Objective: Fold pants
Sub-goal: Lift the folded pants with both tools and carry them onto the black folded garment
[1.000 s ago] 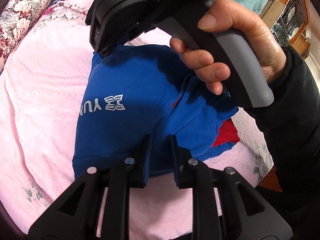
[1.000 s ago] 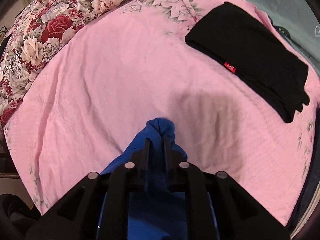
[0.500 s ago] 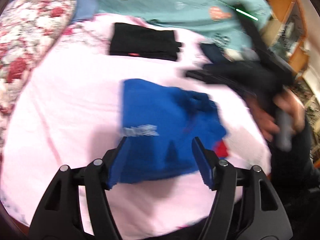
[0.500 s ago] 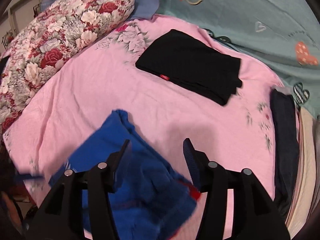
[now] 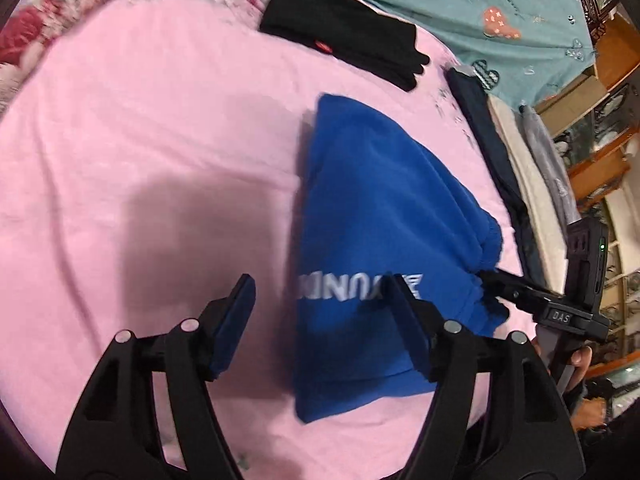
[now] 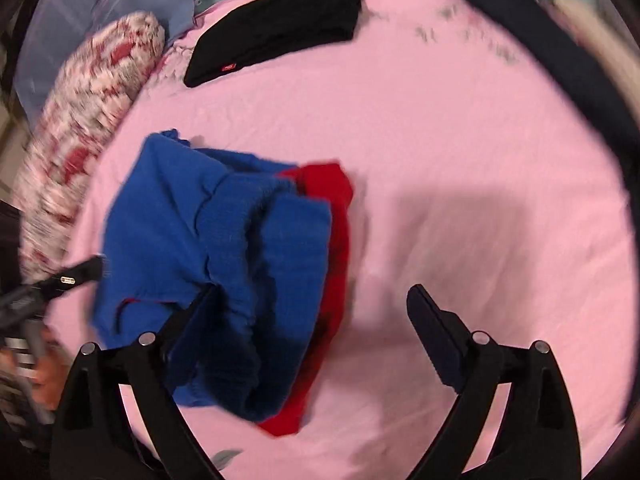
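Pants (image 5: 372,216), soft and floppy, lie folded on the bed (image 5: 140,140); left gripper (image 5: 324,324) and right gripper (image 6: 312,336) spread empty; grip the thick waistband.

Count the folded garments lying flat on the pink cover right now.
2: blue pants in the middle near both tools, black garment at the far edge. More clothes are stacked along the right side; their count is unclear.

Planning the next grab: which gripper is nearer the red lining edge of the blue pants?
Right. The right gripper hangs open just above the red edge of the blue pants. The left gripper is open over the lettered side, opposite.
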`<state>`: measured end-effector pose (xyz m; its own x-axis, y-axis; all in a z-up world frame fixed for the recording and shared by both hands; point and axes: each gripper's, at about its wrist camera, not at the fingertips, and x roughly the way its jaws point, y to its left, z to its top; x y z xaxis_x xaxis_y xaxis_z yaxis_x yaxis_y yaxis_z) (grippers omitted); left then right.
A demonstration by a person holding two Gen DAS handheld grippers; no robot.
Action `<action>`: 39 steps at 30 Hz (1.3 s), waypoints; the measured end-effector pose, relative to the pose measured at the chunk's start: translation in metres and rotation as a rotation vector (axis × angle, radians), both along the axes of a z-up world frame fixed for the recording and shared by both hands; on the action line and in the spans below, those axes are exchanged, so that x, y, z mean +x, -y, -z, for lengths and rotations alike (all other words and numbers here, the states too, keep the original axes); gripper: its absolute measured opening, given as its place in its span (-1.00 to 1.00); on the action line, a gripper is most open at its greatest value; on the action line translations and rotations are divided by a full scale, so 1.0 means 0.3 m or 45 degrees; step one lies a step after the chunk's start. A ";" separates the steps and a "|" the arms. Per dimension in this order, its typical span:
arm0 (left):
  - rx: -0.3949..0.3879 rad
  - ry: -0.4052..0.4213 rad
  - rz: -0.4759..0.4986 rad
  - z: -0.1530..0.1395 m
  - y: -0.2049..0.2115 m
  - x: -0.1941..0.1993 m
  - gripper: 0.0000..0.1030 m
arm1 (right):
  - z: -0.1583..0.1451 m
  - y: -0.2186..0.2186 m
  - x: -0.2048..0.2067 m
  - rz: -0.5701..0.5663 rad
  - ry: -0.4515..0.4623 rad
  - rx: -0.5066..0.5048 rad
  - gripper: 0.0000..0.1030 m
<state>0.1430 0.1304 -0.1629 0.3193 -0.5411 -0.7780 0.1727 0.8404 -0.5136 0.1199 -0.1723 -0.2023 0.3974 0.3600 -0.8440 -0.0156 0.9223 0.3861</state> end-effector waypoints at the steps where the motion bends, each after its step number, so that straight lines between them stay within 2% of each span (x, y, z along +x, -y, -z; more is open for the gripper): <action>1: -0.013 -0.015 0.013 0.014 0.011 0.015 0.36 | 0.004 -0.009 -0.008 -0.041 -0.016 0.045 0.81; 5: -0.102 -0.051 0.034 0.050 0.033 0.054 0.40 | 0.016 -0.067 -0.020 -0.088 -0.019 0.044 0.81; 8: -0.104 -0.032 0.040 0.049 0.050 0.045 0.30 | 0.013 -0.078 -0.004 -0.088 -0.002 0.096 0.81; 9: -0.106 -0.020 0.051 0.046 0.057 0.036 0.15 | 0.016 -0.085 0.003 -0.090 0.004 0.105 0.80; 10: -0.103 -0.013 0.056 0.041 0.063 0.031 0.09 | 0.017 -0.094 0.007 -0.084 0.023 0.084 0.73; 11: -0.087 0.003 0.050 0.035 0.073 0.027 0.05 | 0.015 -0.094 0.014 -0.086 0.037 0.052 0.42; 12: -0.077 0.018 0.049 0.028 0.080 0.022 -0.08 | 0.011 -0.099 0.024 -0.085 0.050 0.002 0.21; 14: -0.045 0.062 0.055 -0.003 0.103 0.005 -0.36 | -0.003 -0.106 0.019 -0.090 0.086 -0.027 0.01; 17: 0.048 0.135 0.063 -0.050 0.142 -0.026 -0.51 | -0.029 -0.110 0.009 -0.086 0.124 -0.051 -0.15; 20: 0.096 0.178 0.061 -0.085 0.157 -0.049 -0.56 | -0.059 -0.120 -0.006 -0.088 0.164 -0.078 -0.26; 23: 0.096 0.210 0.048 -0.130 0.150 -0.070 -0.58 | -0.100 -0.125 -0.022 -0.095 0.209 -0.077 -0.34; 29: 0.093 0.333 0.046 -0.279 0.142 -0.074 -0.58 | -0.246 -0.103 -0.050 -0.103 0.344 -0.076 -0.35; 31: 0.107 0.358 0.052 -0.335 0.147 -0.032 -0.58 | -0.309 -0.096 -0.010 -0.113 0.378 -0.078 -0.35; 34: 0.125 0.376 0.046 -0.426 0.156 0.116 -0.57 | -0.416 -0.083 0.120 -0.118 0.437 -0.100 -0.35; 37: 0.144 0.391 0.010 -0.505 0.160 0.349 -0.57 | -0.513 -0.084 0.360 -0.111 0.496 -0.144 -0.35; 39: 0.194 0.407 -0.007 -0.540 0.174 0.525 -0.56 | -0.546 -0.082 0.517 -0.101 0.513 -0.172 -0.35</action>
